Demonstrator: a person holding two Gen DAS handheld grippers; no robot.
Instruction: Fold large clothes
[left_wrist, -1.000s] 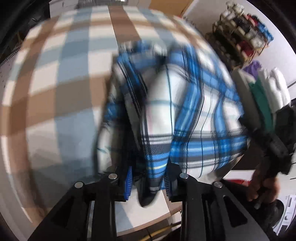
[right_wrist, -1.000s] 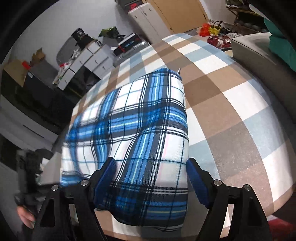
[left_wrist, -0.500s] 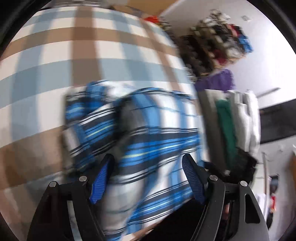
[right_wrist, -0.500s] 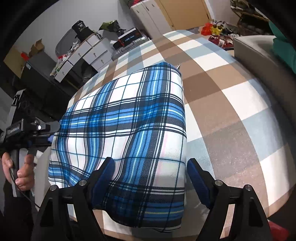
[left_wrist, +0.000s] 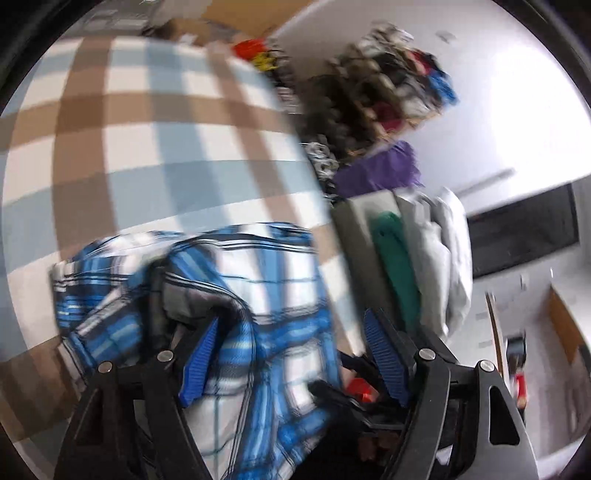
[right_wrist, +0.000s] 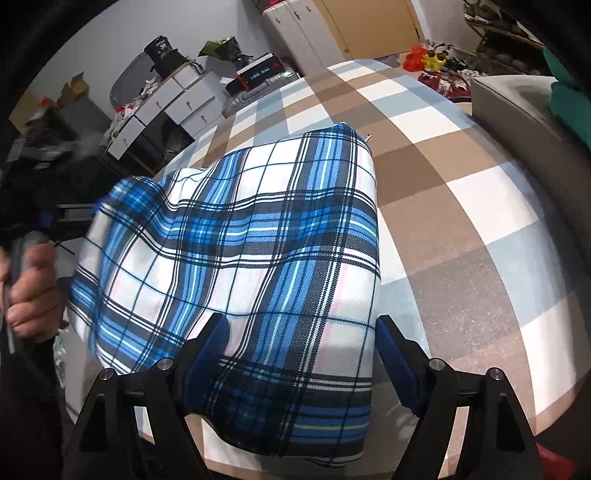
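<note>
A blue, white and black plaid garment (right_wrist: 258, 258) lies folded on the brown, blue and white checked tablecloth (right_wrist: 461, 221), near its front edge. My right gripper (right_wrist: 301, 350) stands open just over the garment's near end, a blue pad at each side and the cloth between them. In the blurred left wrist view my left gripper (left_wrist: 291, 360) is open wide over the garment (left_wrist: 266, 295), with its left finger beside a raised fold. The right wrist view shows a hand (right_wrist: 29, 288) holding that left gripper at the garment's left edge, which stands up a little.
A grey sofa (right_wrist: 517, 110) with green cloth (left_wrist: 391, 266) and white cloth stacked on it stands right of the table. Behind it are a purple cloth (left_wrist: 380, 173) and a full shoe rack (left_wrist: 388, 92). White drawers (right_wrist: 177, 103) and a suitcase (right_wrist: 255, 92) stand beyond the table's far left.
My left gripper let go of the garment fold, its jaws went wide, and it swung right toward the sofa. The right gripper kept still and open over the garment.
</note>
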